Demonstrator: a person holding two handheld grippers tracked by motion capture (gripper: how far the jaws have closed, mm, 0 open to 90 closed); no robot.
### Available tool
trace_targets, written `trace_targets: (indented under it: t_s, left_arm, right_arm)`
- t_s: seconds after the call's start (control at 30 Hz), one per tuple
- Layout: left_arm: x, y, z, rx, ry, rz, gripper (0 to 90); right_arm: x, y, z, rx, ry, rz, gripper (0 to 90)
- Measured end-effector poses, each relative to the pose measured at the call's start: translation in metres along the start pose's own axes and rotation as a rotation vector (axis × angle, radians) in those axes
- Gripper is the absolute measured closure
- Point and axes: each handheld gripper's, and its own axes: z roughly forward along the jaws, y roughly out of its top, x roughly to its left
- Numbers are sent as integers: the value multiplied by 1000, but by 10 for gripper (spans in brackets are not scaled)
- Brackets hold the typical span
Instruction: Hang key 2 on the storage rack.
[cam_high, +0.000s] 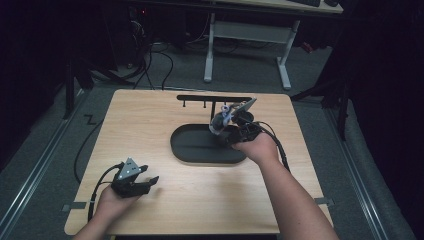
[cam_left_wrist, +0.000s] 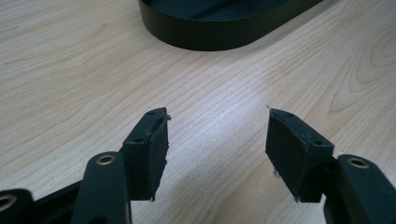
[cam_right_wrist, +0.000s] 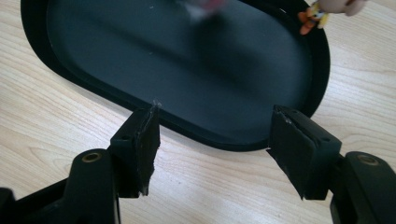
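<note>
A black oval tray (cam_high: 200, 150) sits mid-desk. The right gripper (cam_right_wrist: 212, 135) is held over its rim, jaws spread, empty; a small toy figure (cam_right_wrist: 322, 11) hangs beyond, probably next to be grasped.

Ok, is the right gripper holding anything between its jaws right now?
No. In the right gripper view the right gripper has its jaws spread wide with nothing between them, just the black tray and table beyond.

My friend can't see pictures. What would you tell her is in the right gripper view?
Two black jaws of the right gripper stand wide apart, with nothing between them, just above the near rim of a black oval tray on a pale wooden table. A small orange and yellow toy peeks in at the top right.
</note>
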Motion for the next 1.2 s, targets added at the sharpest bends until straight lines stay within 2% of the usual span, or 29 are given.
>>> trace_targets:
  t_s: [0.1, 0.2, 0.27, 0.3, 0.33, 0.57, 0.67, 0.87, 1.0, 1.07, 1.17, 1.2]
  left_arm:
    - [-1, 0, 0, 2, -4, 5, 394]
    - [-2, 1, 1, 5, -2, 9, 394]
    - [-3, 1, 2, 7, -5, 11, 394]
    - [-3, 1, 2, 8, -4, 13, 394]
    - [-4, 1, 2, 9, -4, 15, 394]
    - [-8, 1, 4, 13, -17, 30, 391]
    - [-9, 1, 4, 11, -22, 34, 390]
    - [-10, 1, 5, 14, -30, 41, 389]
    - [-10, 1, 6, 9, -36, 40, 389]
    - [-11, 1, 6, 9, -37, 43, 389]
    - [-12, 2, 3, -19, -40, 47, 390]
    - [-13, 2, 3, -19, -43, 47, 390]
  right_arm:
    - [-4, -8, -1, -17, 8, 5, 340]
    - [-5, -21, -2, -34, -18, -4, 338]
    - [-5, -29, -1, -48, -18, -10, 338]
    - [-3, -35, 0, -64, -34, -31, 341]
    - [-3, -39, 1, -67, -37, -31, 343]
    - [3, -77, 16, -147, -20, -33, 346]
    - [6, -92, 24, -190, -34, -43, 347]
    - [8, -130, 44, -305, -31, -25, 346]
    - [10, -156, 60, -381, -48, -41, 342]
    - [12, -171, 66, -439, -53, -34, 343]
    - [12, -186, 69, -508, -53, -21, 343]
    - [12, -194, 70, -553, -51, 4, 345]
